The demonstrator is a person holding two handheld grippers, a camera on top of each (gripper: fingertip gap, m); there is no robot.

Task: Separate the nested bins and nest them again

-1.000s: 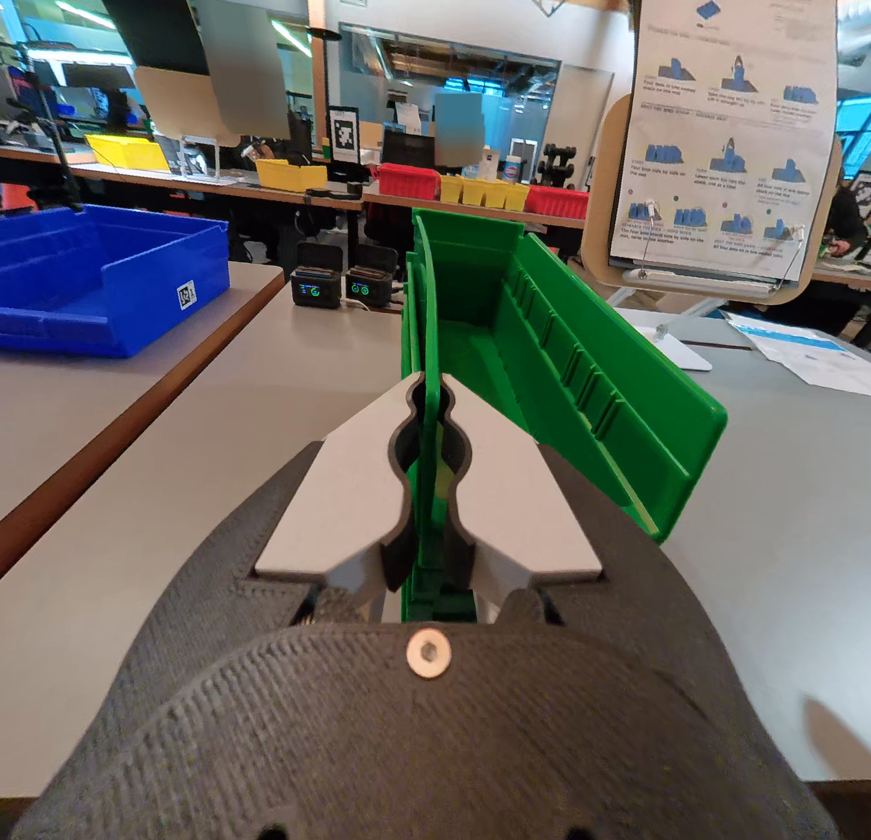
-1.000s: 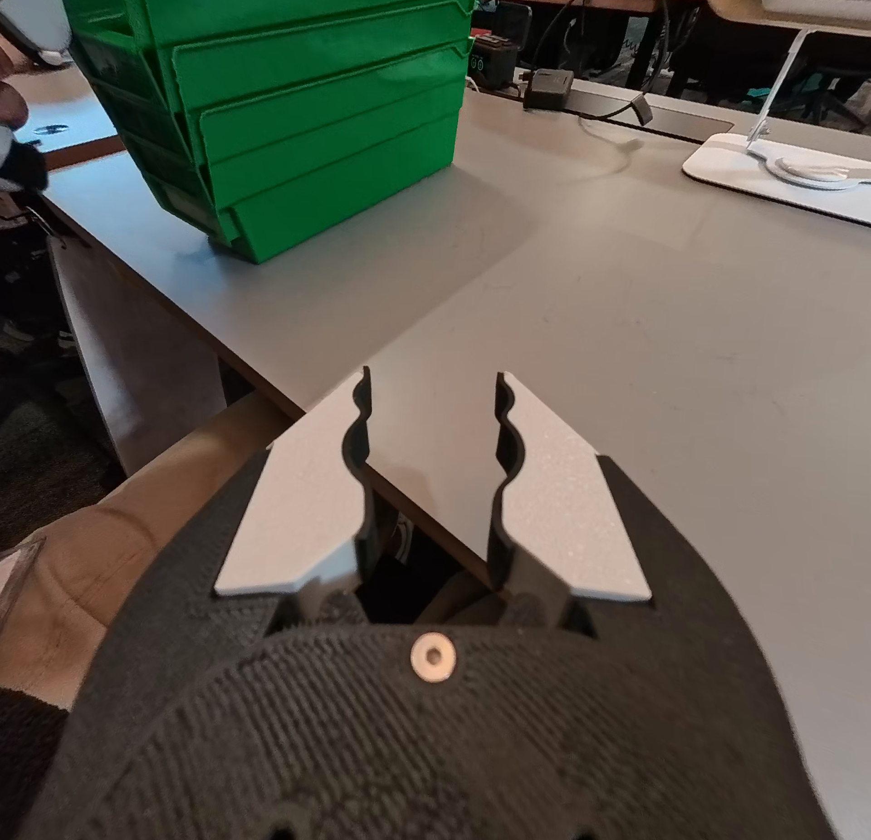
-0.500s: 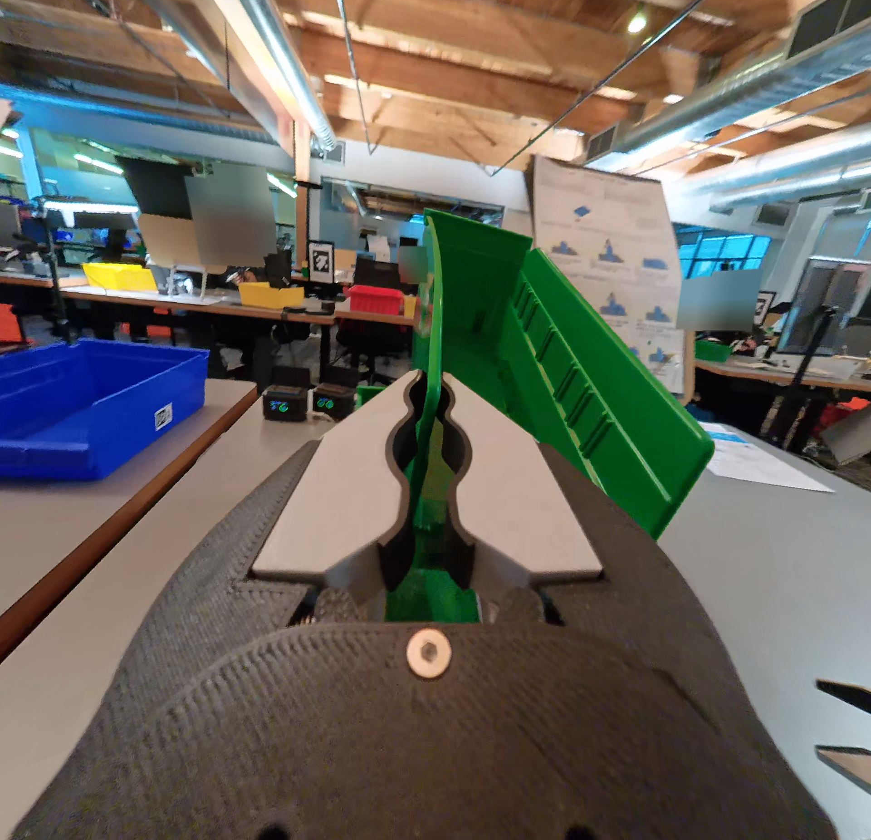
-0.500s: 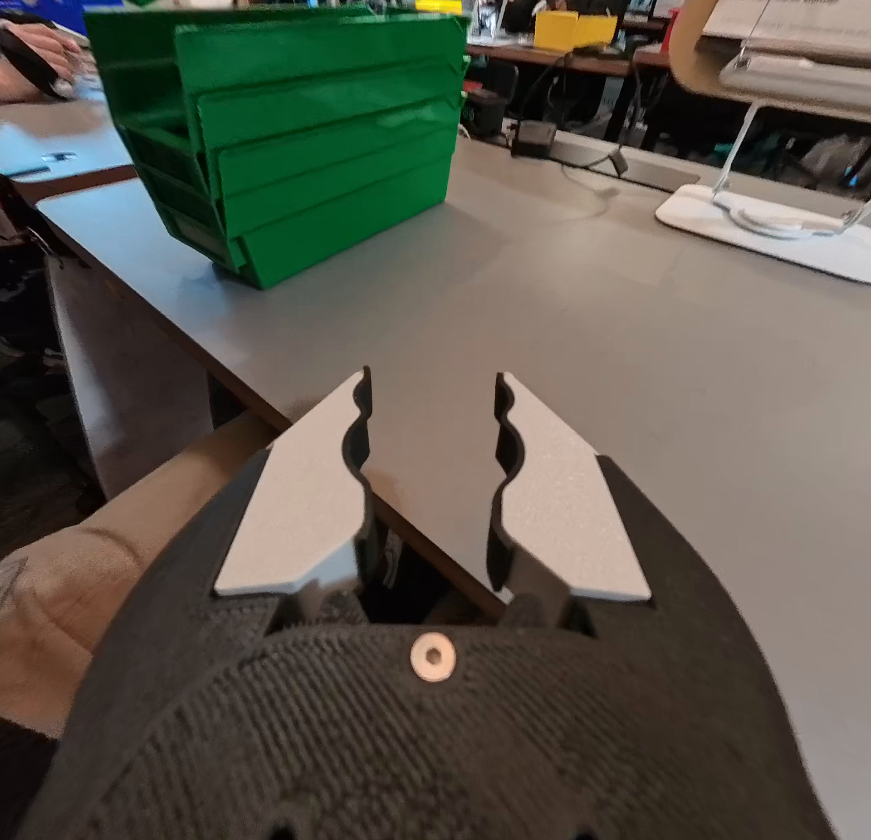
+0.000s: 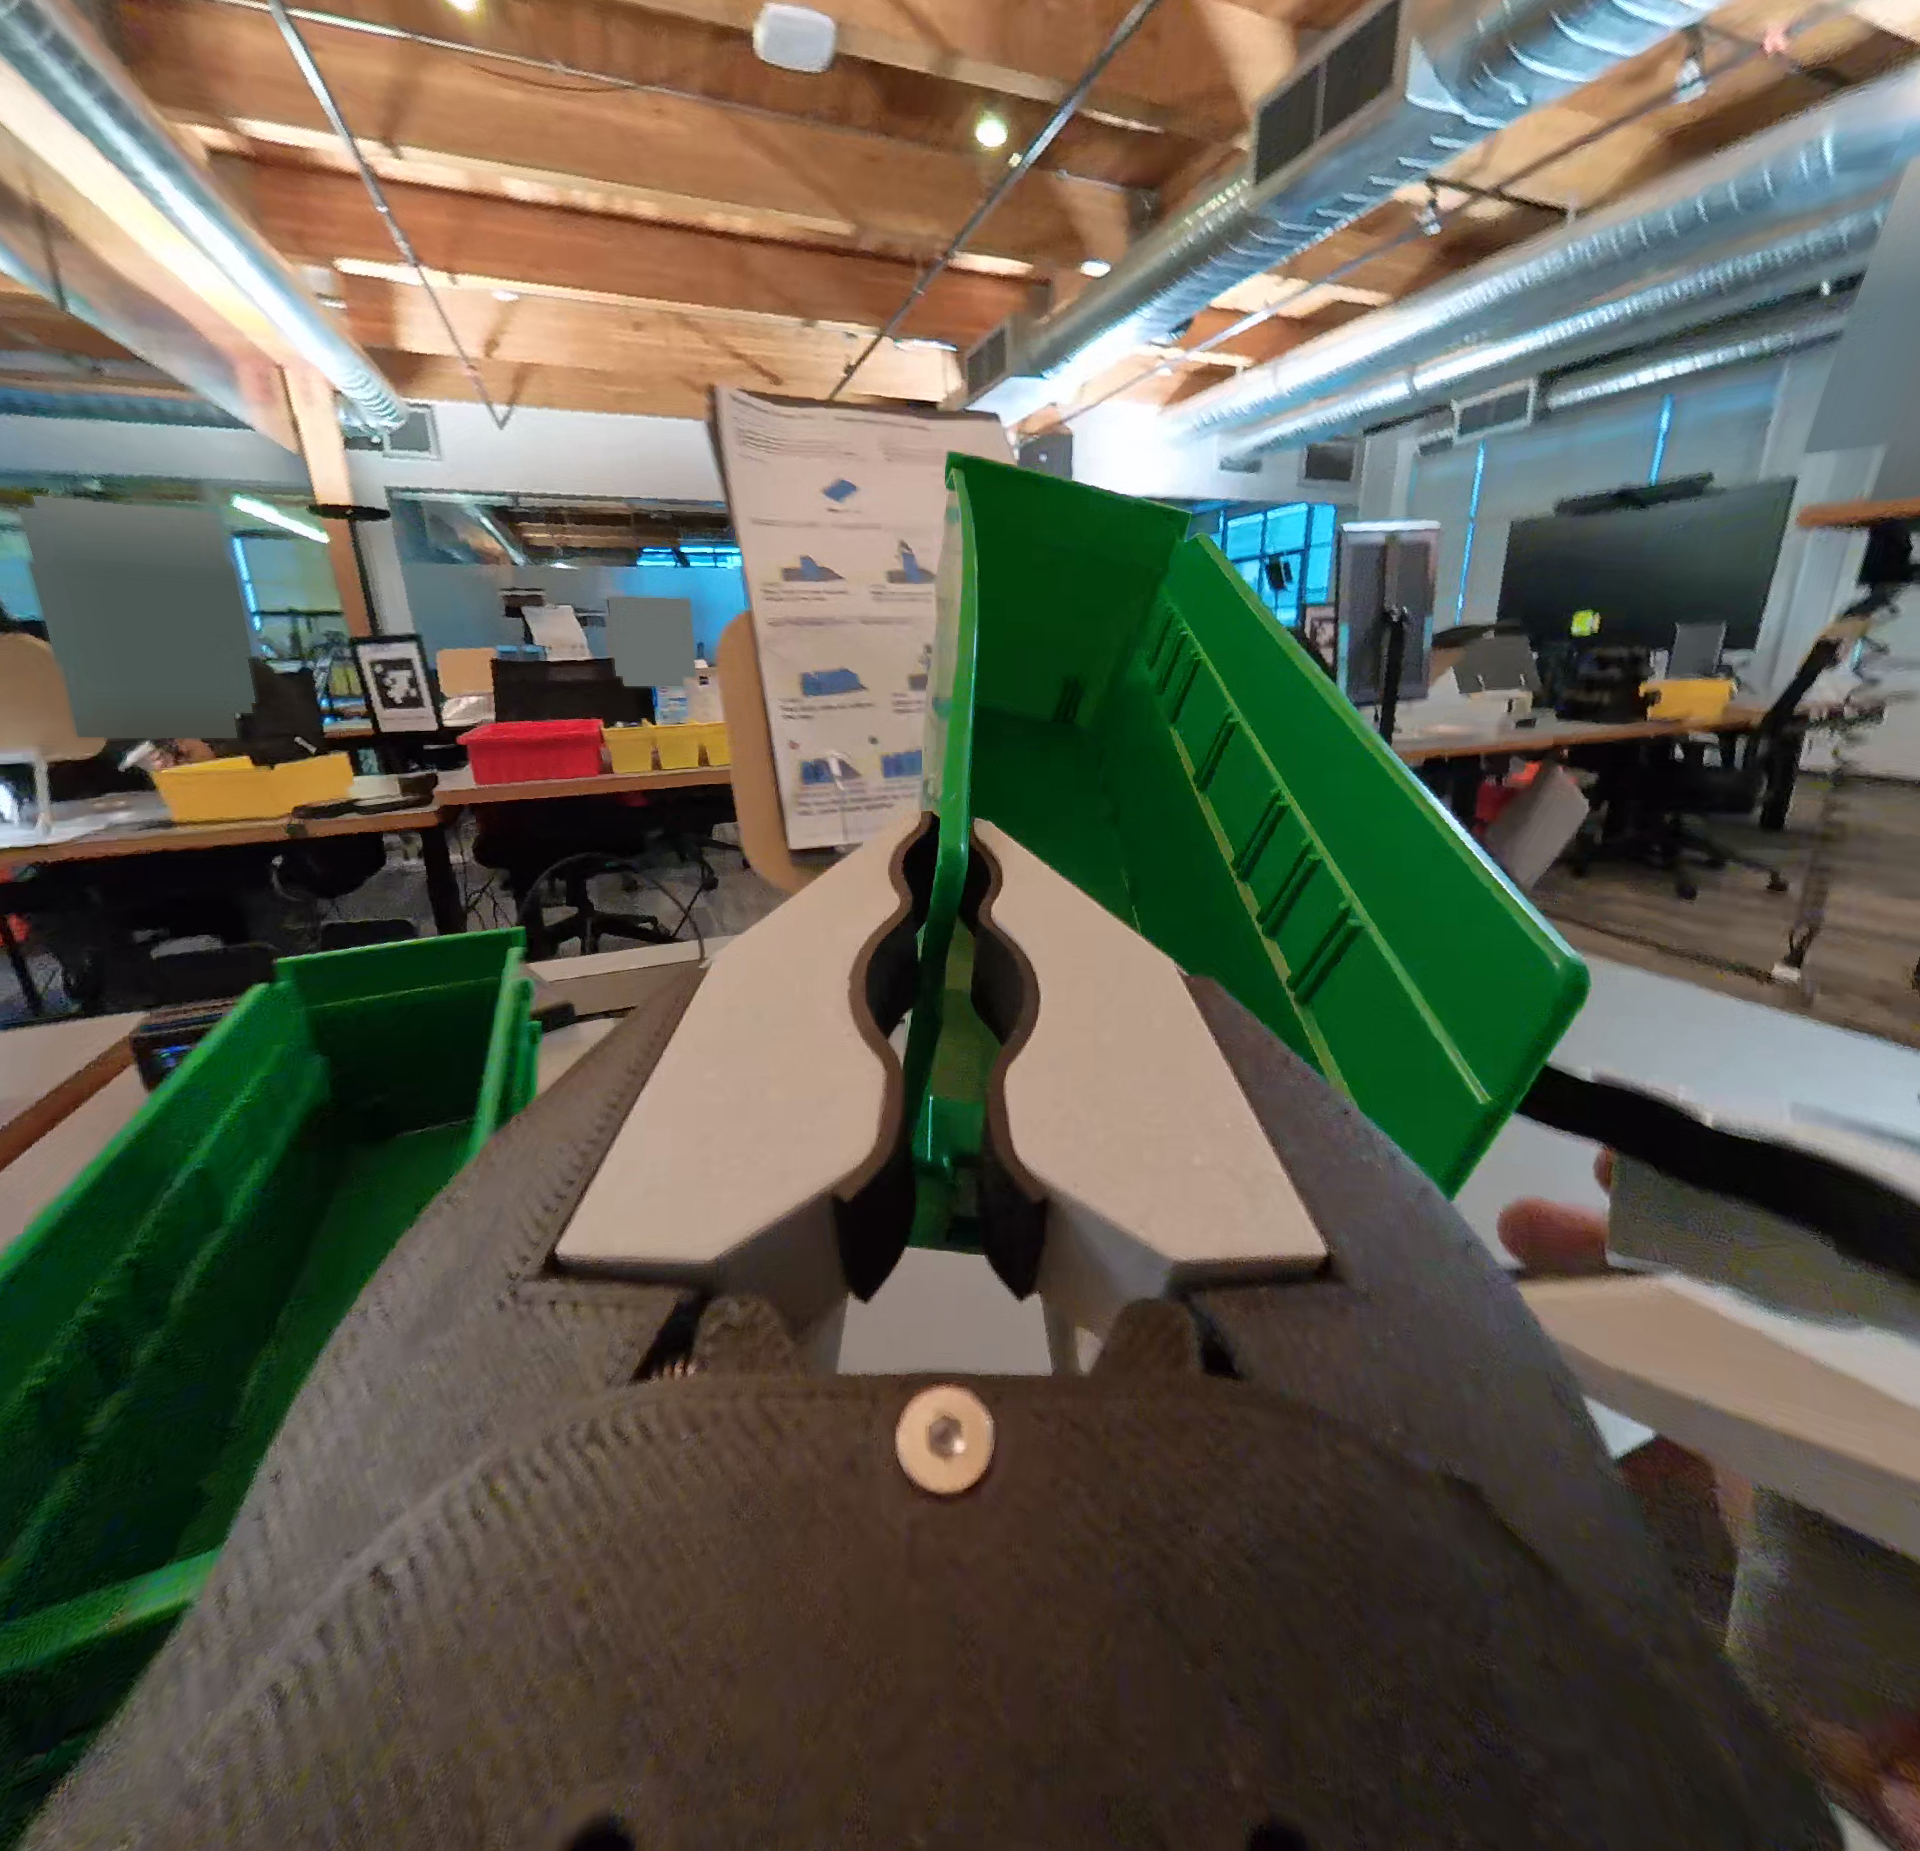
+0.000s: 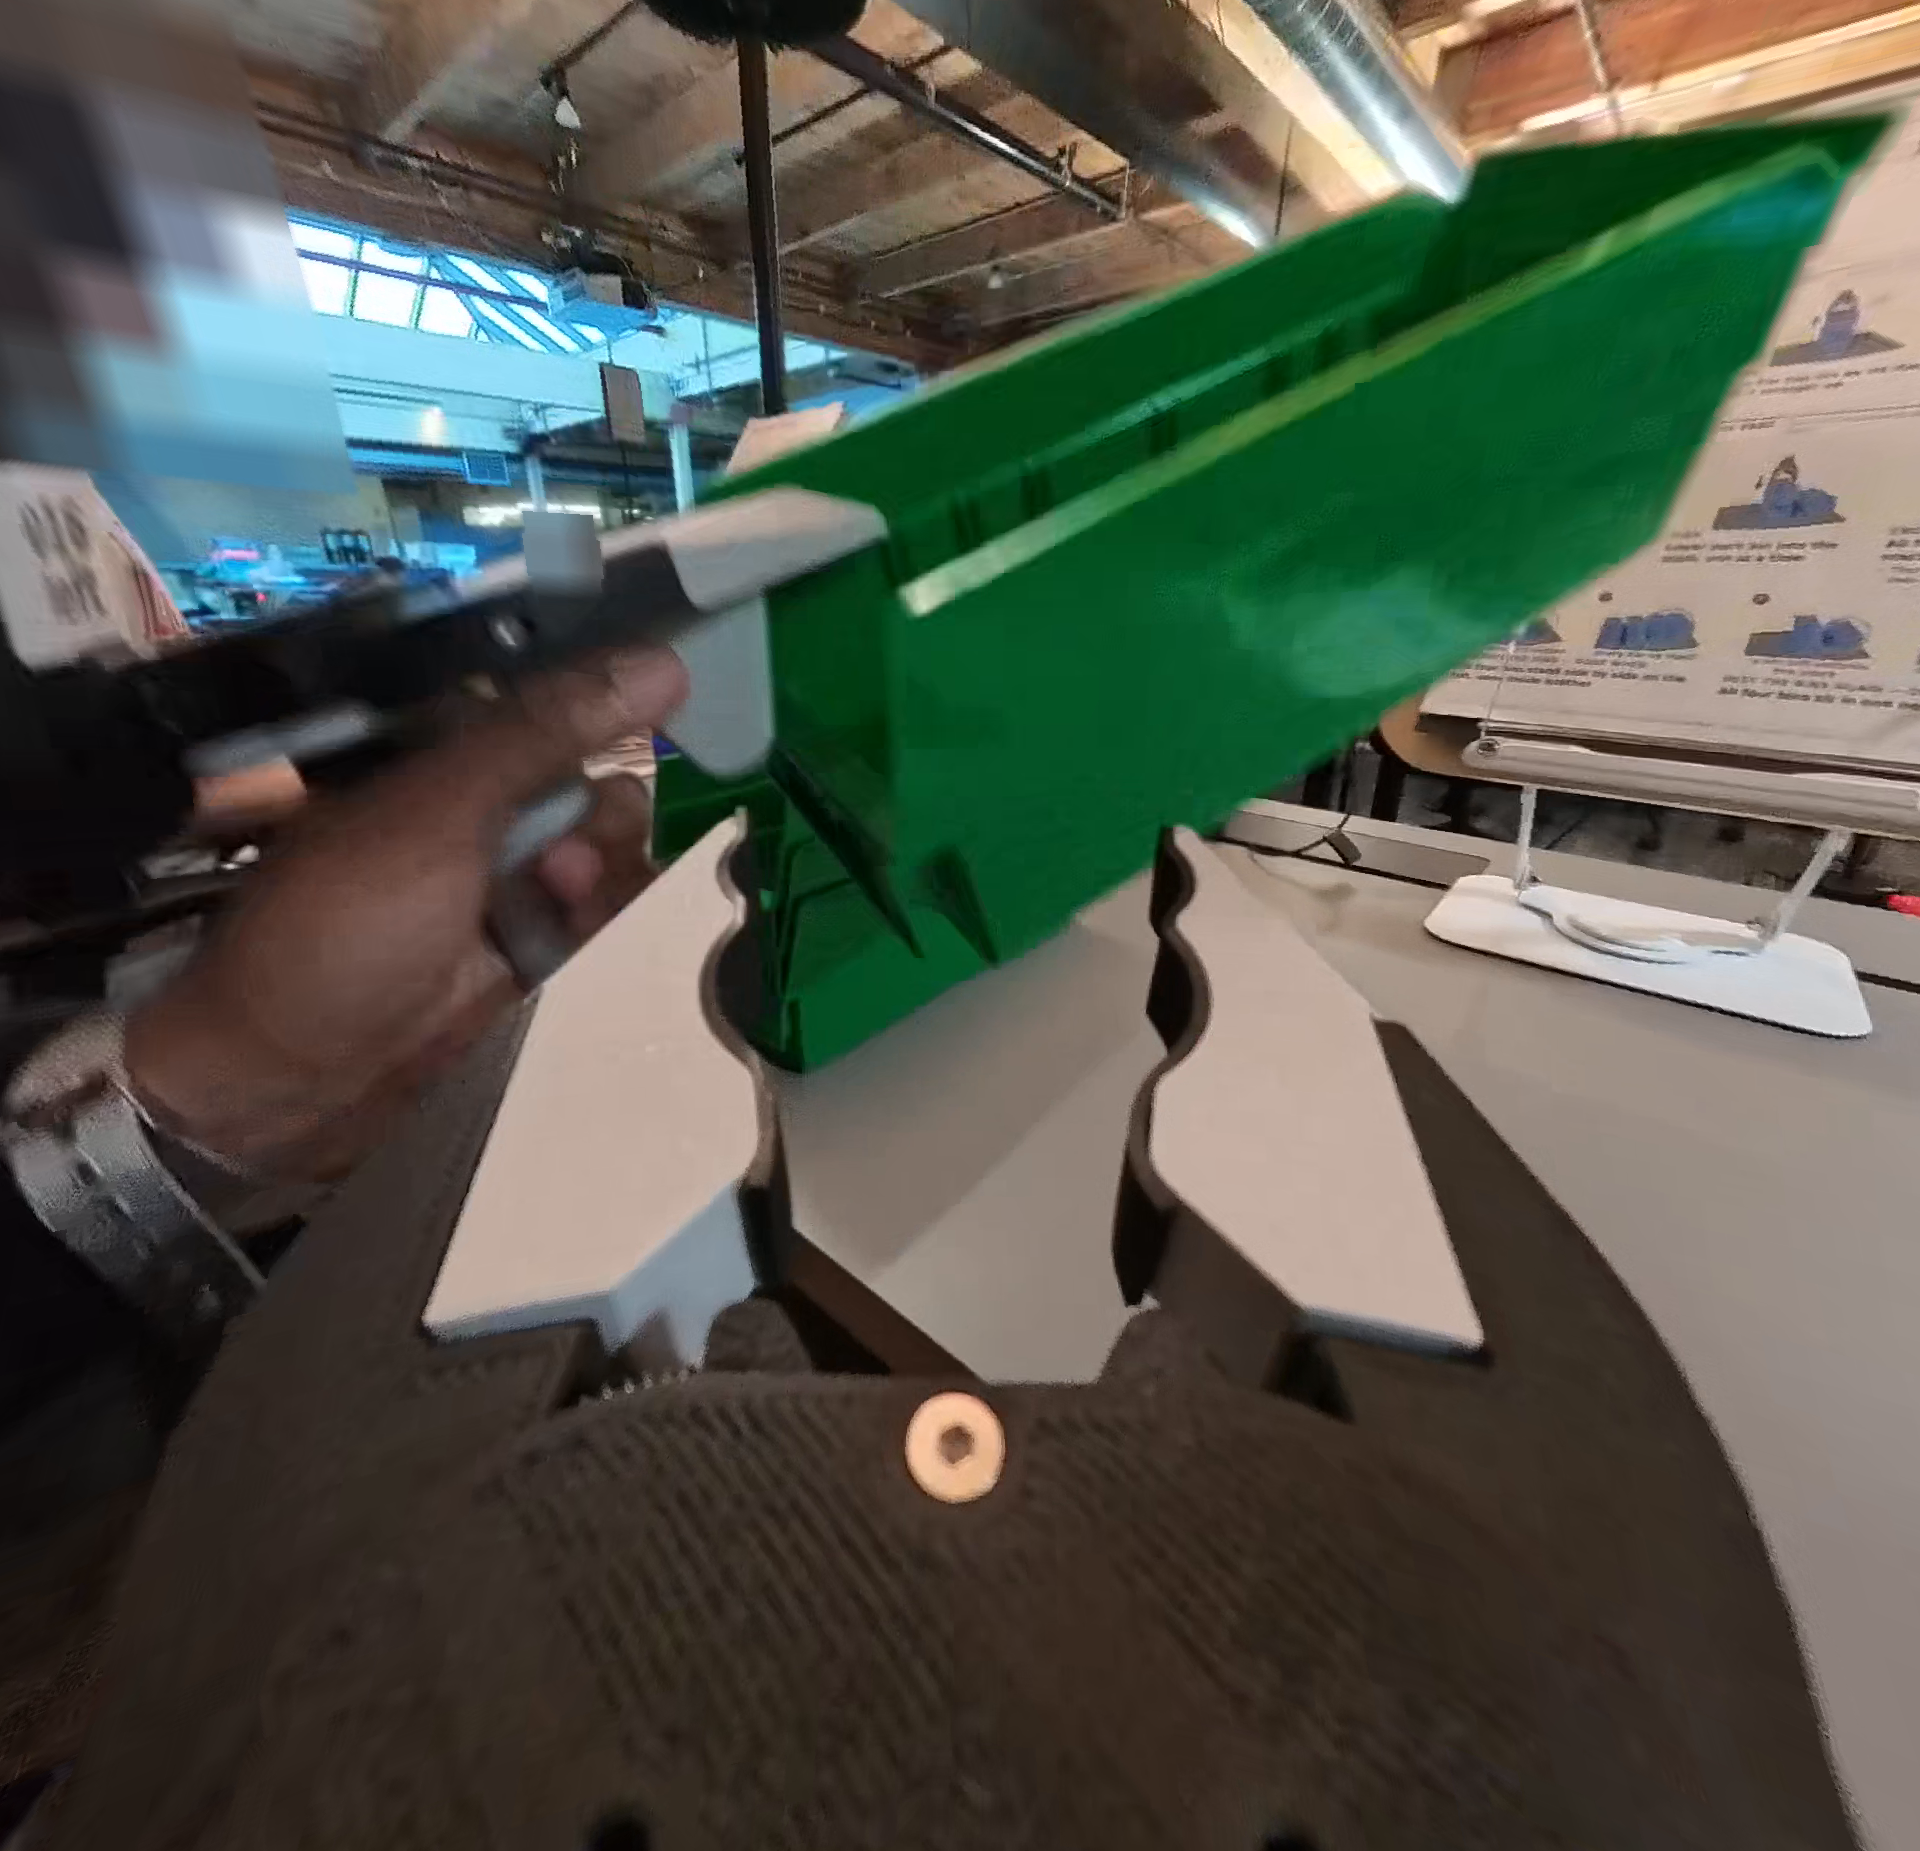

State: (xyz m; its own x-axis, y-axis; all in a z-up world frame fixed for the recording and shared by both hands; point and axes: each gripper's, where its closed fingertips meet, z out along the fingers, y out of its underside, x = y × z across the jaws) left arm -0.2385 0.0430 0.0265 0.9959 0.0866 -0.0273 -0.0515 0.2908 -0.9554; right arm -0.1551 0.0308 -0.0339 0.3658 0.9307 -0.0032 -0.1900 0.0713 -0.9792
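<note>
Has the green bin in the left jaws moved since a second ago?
Yes. The green bin has gone up and to the right: the rest of the stack now sits low on its left, and the bin hangs tilted above the table.

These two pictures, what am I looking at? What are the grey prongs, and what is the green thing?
No robot here: a person holds a two-finger gripper in each hand, and each carries a camera looking along its fingers. One picture comes from the left gripper, shut on a side wall of a green bin and holding it tilted in the air. The other comes from the right gripper, open and empty over the grey table; it shows the same bin from the side, with the person's hand working the left gripper. The remaining nested green bins sit lower left in the left picture.
</note>
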